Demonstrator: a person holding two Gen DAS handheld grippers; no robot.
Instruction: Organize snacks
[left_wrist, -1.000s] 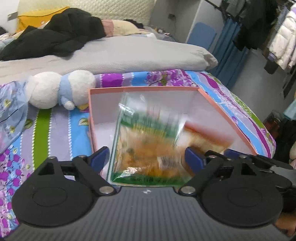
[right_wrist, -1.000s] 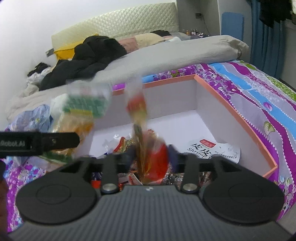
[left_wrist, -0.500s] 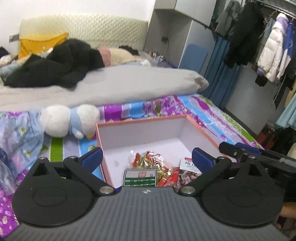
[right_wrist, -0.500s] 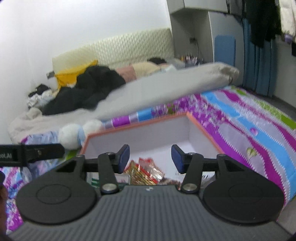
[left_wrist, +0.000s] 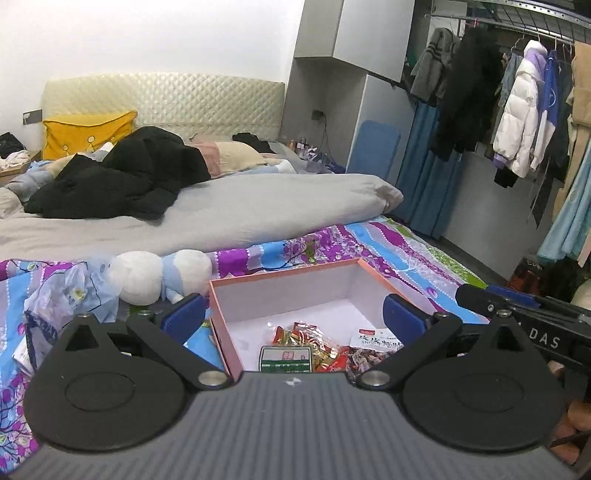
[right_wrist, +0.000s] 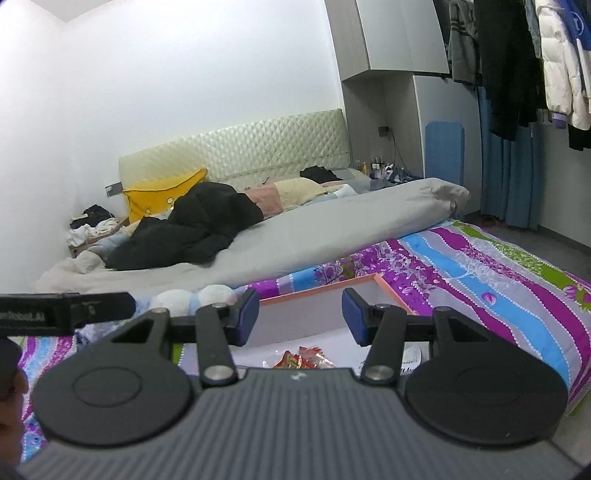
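Both grippers hovered near the box (left_wrist: 221, 325), the left gripper (left_wrist: 291, 317) with jaws spread wide and empty, the right gripper (right_wrist: 300, 319) likewise spread and empty. The snacks (left_wrist: 314, 345) lay in the box's near end on the bed (left_wrist: 388, 240). These packets looked light, crinkly and slippery, best pinched at a sealed edge.

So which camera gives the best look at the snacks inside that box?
The left wrist view: the snacks lie in plain sight in the orange box. In the right wrist view only a few wrappers peek above the gripper body.
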